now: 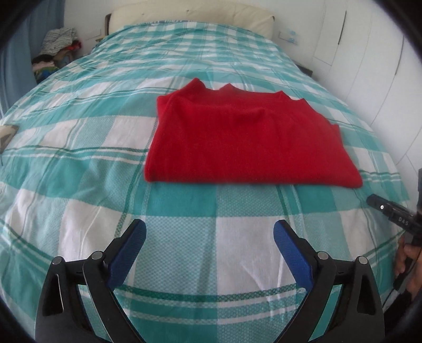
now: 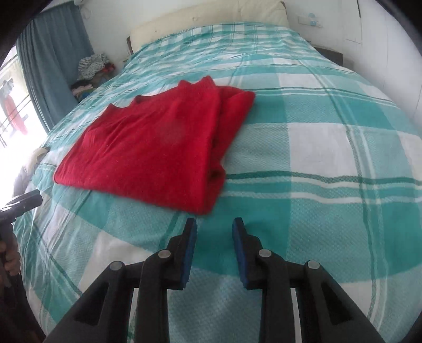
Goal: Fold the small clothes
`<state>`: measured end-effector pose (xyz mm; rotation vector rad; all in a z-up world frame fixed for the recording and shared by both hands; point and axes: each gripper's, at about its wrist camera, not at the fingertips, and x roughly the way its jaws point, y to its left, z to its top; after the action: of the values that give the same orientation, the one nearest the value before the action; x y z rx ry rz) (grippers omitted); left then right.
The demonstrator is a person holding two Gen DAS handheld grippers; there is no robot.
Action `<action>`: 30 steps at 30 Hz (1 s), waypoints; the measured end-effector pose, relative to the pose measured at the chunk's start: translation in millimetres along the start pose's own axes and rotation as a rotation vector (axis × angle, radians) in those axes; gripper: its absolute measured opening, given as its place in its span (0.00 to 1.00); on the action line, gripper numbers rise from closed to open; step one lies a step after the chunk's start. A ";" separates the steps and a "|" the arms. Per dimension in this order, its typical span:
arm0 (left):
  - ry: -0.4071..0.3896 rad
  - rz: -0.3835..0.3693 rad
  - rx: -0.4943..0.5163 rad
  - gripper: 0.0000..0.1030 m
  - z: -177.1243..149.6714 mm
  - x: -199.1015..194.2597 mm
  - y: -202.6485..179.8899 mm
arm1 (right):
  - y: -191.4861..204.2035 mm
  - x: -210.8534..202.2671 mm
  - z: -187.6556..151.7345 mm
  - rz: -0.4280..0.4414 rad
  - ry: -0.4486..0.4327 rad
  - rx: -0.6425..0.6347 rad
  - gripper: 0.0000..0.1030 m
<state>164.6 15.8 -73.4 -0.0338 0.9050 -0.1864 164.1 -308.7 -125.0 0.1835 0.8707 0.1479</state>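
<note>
Two grippers hover empty over the bed (image 1: 79,163): left gripper (image 1: 209,232) fingers wide, right gripper (image 2: 214,227) fingers narrow. The red garment (image 1: 245,142) lies part-folded at twelve o'clock. Pinch both near corners evenly, then lift together for a square fold.

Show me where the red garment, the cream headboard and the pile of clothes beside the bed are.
red garment (image 1: 245,139): left wrist view, middle of its folded top layer.
cream headboard (image 2: 211,23): right wrist view, centre of its padded front.
pile of clothes (image 1: 56,42): left wrist view, the pale checked piece on top.
</note>
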 end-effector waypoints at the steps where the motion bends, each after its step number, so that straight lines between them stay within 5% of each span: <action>1: -0.005 0.008 -0.001 0.95 -3.7 0.3 -1.8 | -0.4 -6.3 -4.7 -0.001 -0.015 0.011 0.33; 5: -0.008 0.037 0.008 0.95 -8.6 9.6 -7.1 | 6.6 -23.1 -12.6 0.003 -0.079 0.010 0.45; 21: 0.003 0.077 0.044 0.95 -20.1 28.3 -13.5 | 16.1 -0.9 -20.0 -0.001 -0.077 -0.005 0.47; 30: -0.066 0.054 0.041 0.95 -20.6 11.8 -13.4 | 23.8 2.7 -22.9 -0.010 -0.079 -0.046 0.56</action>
<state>153.5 1.6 -93.9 0.0228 0.8353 -0.1523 146.9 -282.7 -136.2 0.1410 0.7889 0.1499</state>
